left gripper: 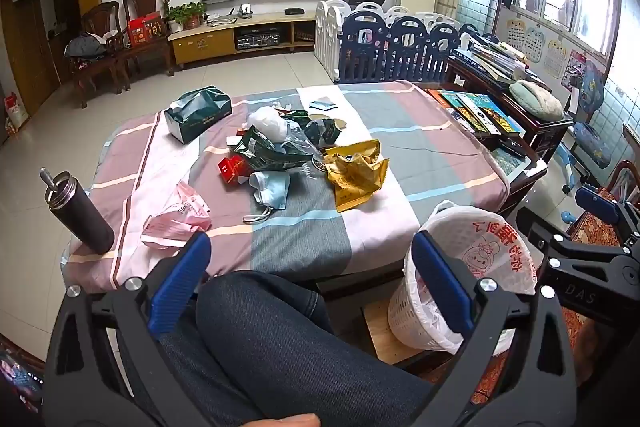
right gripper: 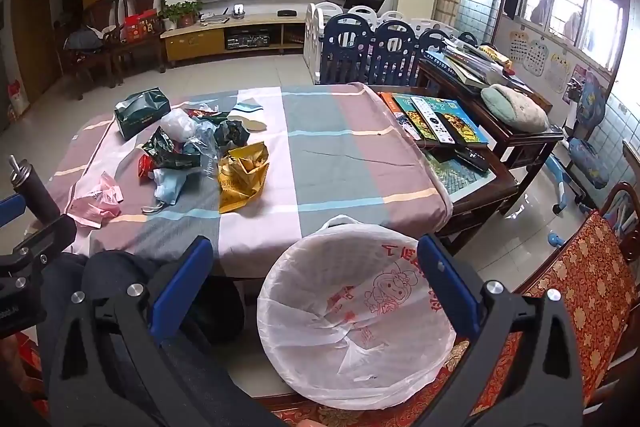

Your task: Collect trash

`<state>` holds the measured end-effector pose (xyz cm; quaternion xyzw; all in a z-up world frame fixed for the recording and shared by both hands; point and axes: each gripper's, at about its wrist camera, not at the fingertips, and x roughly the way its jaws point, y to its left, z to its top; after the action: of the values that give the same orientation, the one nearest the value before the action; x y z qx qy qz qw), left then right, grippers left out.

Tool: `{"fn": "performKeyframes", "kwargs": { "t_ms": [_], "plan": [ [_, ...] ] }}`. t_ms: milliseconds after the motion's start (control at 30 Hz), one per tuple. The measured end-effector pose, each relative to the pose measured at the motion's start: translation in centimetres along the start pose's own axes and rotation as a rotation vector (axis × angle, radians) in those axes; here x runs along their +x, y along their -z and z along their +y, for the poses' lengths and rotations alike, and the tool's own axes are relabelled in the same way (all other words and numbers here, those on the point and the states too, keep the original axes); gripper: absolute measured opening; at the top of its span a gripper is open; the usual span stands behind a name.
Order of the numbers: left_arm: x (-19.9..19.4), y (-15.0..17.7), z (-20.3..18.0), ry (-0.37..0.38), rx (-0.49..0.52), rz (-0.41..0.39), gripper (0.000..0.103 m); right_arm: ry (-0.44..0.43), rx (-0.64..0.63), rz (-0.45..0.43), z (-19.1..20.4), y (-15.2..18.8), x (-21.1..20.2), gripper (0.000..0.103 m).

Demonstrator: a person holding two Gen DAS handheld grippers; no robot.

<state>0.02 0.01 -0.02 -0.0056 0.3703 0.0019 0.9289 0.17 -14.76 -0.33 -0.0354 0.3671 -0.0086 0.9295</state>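
- Left wrist view: the left gripper [left gripper: 312, 283] has its fingers [left gripper: 180, 287] spread wide and holds nothing; a person's knee [left gripper: 260, 327] fills the gap between them.
- The trash [left gripper: 288, 151] lies in a loose heap on the table [left gripper: 420, 147], toward 12 o'clock from the fingers and well apart from them. A pink bag [left gripper: 176, 219] is the nearest piece, at 10 o'clock, just beyond the left fingertip. A yellow bag [left gripper: 356, 171] runs its long axis from 1 to 7 o'clock.
- The bin [left gripper: 460, 267], lined with a white bag, stands off the table's near right corner, at 2 o'clock; a little white stuff shows inside.
- A flask [left gripper: 76, 211] stands at the table's left corner.
- Right wrist view: the right gripper [right gripper: 312, 283] is likewise wide and empty, poised over the bin [right gripper: 304, 291], whose liner looks almost empty.
- The trash [right gripper: 200, 151] lies at 11 o'clock, well apart. By judgement, the left gripper is nearer the heap, the right nearer the bin.
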Motion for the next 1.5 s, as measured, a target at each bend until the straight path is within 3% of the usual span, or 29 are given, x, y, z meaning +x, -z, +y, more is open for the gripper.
{"fn": "performKeyframes", "kwargs": {
  "t_ms": [1500],
  "plan": [
    [0.01, 0.0, -0.02, 0.003, -0.002, 0.001, 0.1, -0.005, 0.014, 0.016, -0.06, 0.26, 0.36, 0.1]
  ]
}}
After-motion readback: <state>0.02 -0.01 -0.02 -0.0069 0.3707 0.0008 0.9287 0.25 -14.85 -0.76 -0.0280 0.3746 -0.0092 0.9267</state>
